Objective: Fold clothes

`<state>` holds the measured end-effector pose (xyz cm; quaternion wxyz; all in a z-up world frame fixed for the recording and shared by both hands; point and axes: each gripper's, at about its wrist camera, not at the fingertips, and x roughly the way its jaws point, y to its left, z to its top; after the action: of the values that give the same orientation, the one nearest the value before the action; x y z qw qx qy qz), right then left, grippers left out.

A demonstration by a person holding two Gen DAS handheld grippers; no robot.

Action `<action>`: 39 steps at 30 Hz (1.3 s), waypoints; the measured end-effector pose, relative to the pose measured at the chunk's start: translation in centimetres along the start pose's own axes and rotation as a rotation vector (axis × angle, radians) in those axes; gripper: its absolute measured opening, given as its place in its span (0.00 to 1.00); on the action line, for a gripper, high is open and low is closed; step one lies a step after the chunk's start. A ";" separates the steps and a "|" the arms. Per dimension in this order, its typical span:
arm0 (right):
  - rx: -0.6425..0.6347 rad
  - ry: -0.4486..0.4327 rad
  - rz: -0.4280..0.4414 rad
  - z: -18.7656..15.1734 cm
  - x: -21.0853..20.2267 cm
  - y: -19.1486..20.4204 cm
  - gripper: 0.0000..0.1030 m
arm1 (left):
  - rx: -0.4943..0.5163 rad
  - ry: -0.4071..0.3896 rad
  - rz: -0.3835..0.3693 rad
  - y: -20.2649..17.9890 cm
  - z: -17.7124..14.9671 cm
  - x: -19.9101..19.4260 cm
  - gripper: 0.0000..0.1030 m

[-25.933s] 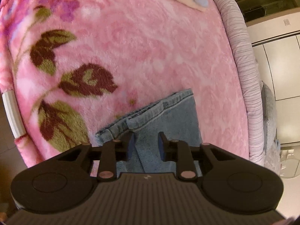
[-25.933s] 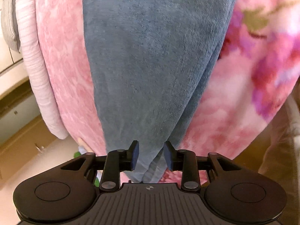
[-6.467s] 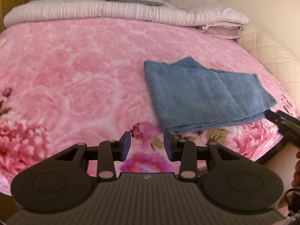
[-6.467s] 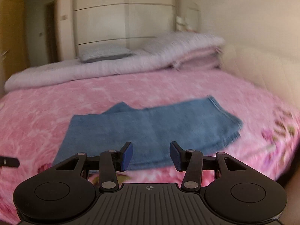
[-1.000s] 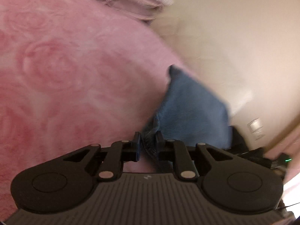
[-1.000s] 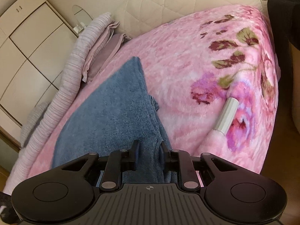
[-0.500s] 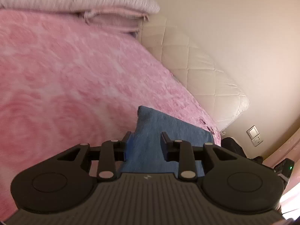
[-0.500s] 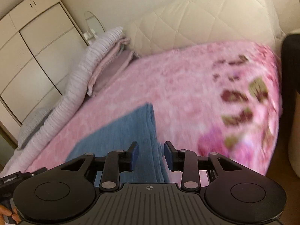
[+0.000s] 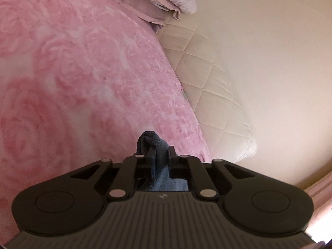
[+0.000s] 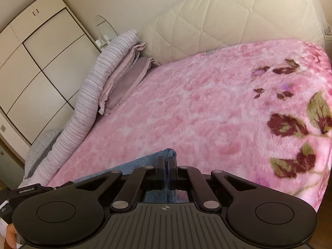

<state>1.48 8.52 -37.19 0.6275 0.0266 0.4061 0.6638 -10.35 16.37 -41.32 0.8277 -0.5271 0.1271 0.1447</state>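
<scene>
Blue towel (image 9: 158,145) pinched in left gripper (image 9: 160,152); right gripper (image 10: 166,161) clamped on its other corner (image 10: 169,152), above pink blanket (image 10: 197,103) near headboard-side edge. Judgement: keep corners level, taut, before laying fold.

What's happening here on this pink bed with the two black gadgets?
A person is folding a blue towel on the pink blanket with a handheld gripper in each hand. The left gripper has a bunched corner pinched between its fingers. The right gripper is shut on another edge of it.
</scene>
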 end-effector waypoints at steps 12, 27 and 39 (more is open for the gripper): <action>-0.113 0.114 -0.171 -1.3 3.2 0.1 0.00 | 0.644 -0.040 0.421 -8.1 -2.4 0.0 0.09; -0.374 0.060 -0.192 -2.9 4.5 4.5 0.00 | 0.609 0.064 0.347 -7.7 -4.1 4.7 0.13; -0.235 0.030 -0.175 -1.1 0.8 4.1 0.01 | 0.695 0.075 0.447 -10.7 -4.6 1.7 0.12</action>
<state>-2.62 9.13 -35.94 0.6756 -0.0923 0.3359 0.6498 -5.10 8.02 -34.89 0.8994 -0.1806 0.3097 0.2501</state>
